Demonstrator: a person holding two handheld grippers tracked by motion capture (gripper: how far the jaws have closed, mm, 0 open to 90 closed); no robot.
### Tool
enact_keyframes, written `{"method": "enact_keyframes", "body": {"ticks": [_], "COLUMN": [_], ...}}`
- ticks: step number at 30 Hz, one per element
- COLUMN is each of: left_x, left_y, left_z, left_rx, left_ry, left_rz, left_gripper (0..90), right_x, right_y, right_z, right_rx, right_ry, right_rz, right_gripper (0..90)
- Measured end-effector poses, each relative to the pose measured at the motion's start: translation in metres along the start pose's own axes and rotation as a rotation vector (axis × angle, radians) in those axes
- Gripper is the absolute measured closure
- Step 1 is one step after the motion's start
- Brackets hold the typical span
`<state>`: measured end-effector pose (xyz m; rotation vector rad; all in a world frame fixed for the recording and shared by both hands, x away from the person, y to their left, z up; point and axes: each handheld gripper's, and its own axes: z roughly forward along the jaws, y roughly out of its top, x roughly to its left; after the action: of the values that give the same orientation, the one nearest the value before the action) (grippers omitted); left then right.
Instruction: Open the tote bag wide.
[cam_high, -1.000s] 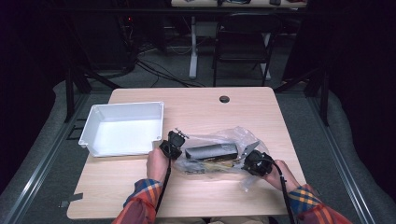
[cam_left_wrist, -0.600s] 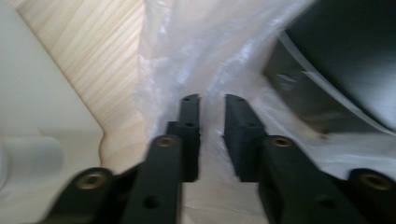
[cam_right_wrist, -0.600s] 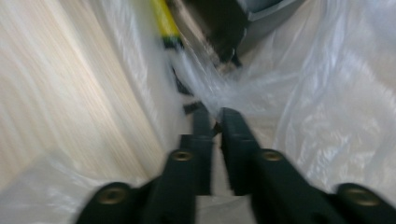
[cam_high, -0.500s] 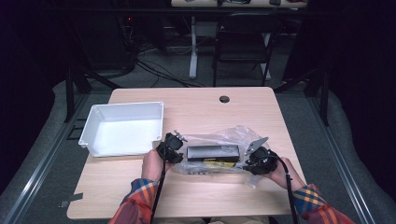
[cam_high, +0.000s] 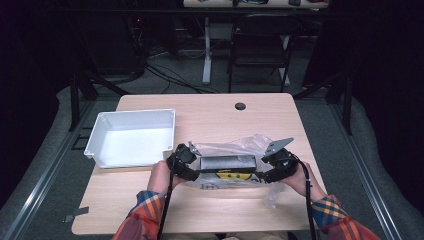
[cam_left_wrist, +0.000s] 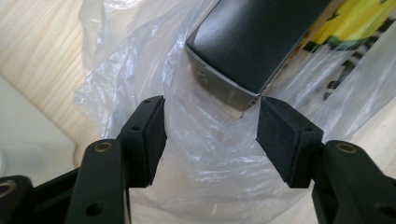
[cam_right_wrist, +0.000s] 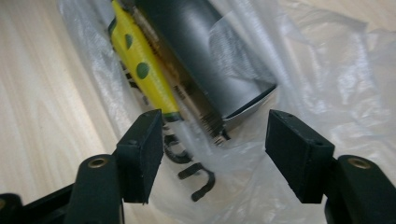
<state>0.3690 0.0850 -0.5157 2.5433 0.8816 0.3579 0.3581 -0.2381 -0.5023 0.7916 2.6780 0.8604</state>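
Note:
A clear plastic bag (cam_high: 235, 150) lies on the wooden table (cam_high: 210, 210) with a dark grey box (cam_high: 227, 162) and a yellow-and-black pack (cam_high: 232, 175) inside it. My left gripper (cam_high: 192, 167) is at the bag's left end, open, its jaws either side of the box's corner (cam_left_wrist: 224, 88) with bag film (cam_left_wrist: 205, 154) between them. My right gripper (cam_high: 265, 167) is at the bag's right end, also open, and its jaws frame the box end (cam_right_wrist: 233, 93) and the yellow pack (cam_right_wrist: 144, 70).
A white empty tray (cam_high: 132, 137) stands on the table left of the bag, close behind my left hand. A small black round hole (cam_high: 240, 106) sits near the table's far edge. A dark chair (cam_high: 260, 50) stands beyond the table.
Both grippers have closed in on the two ends of the bag from the near side. The right gripper has moved up level with the box. The bag has shifted slightly.

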Motion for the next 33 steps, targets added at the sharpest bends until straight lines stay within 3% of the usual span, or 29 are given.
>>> {"method": "enact_keyframes", "body": {"ticks": [2,6,8,9,10,12,15,18,20,23,27,30,32,33], "left_x": [0.004,0.014,0.019,0.021,0.023,0.024,0.023,0.023,0.022,0.018,0.013,0.010,0.010,0.011], "left_y": [-0.001,-0.001,0.000,0.000,0.002,0.004,0.008,0.012,0.013,0.014,0.014,0.011,0.009,0.007], "left_z": [0.001,0.003,0.006,0.008,0.012,0.020,0.030,0.037,0.040,0.041,0.042,0.041,0.039,0.039], "left_rx": [-0.003,-0.015,-0.017,-0.017,-0.006,-0.002,0.022,0.055,0.076,0.093,0.117,0.144,0.151,0.146], "left_ry": [-0.004,0.018,0.032,0.037,0.053,0.075,0.120,0.162,0.160,0.163,0.191,0.226,0.225,0.218], "left_rz": [-0.003,-0.045,-0.059,-0.073,-0.085,-0.106,-0.123,-0.136,-0.138,-0.124,-0.111,-0.092,-0.096,-0.103], "left_gripper": [44.1,54.2,60.9,63.9,67.0,74.2,80.5,82.6,82.8,82.8,83.3,83.6,83.6,83.4], "right_x": [-0.004,-0.021,-0.031,-0.036,-0.039,-0.046,-0.050,-0.054,-0.058,-0.063,-0.066,-0.068,-0.069,-0.070], "right_y": [0.003,0.009,0.010,0.010,0.010,0.009,0.014,0.021,0.024,0.026,0.033,0.042,0.046,0.047], "right_z": [-0.002,0.000,0.009,0.018,0.023,0.036,0.048,0.059,0.069,0.083,0.091,0.094,0.097,0.100], "right_rx": [-0.004,-0.012,0.055,0.100,0.117,0.160,0.141,0.114,0.119,0.162,0.128,0.118,0.110,0.134], "right_ry": [-0.032,-0.085,-0.129,-0.116,-0.118,-0.129,-0.159,-0.232,-0.278,-0.332,-0.399,-0.415,-0.405,-0.386], "right_rz": [0.013,0.090,0.111,0.129,0.138,0.151,0.165,0.192,0.204,0.171,0.154,0.134,0.115,0.116], "right_gripper": [40.1,44.7,46.8,51.7,63.6,78.6,89.4,90.0,90.0,90.0,90.0,90.0,90.0,89.4]}}
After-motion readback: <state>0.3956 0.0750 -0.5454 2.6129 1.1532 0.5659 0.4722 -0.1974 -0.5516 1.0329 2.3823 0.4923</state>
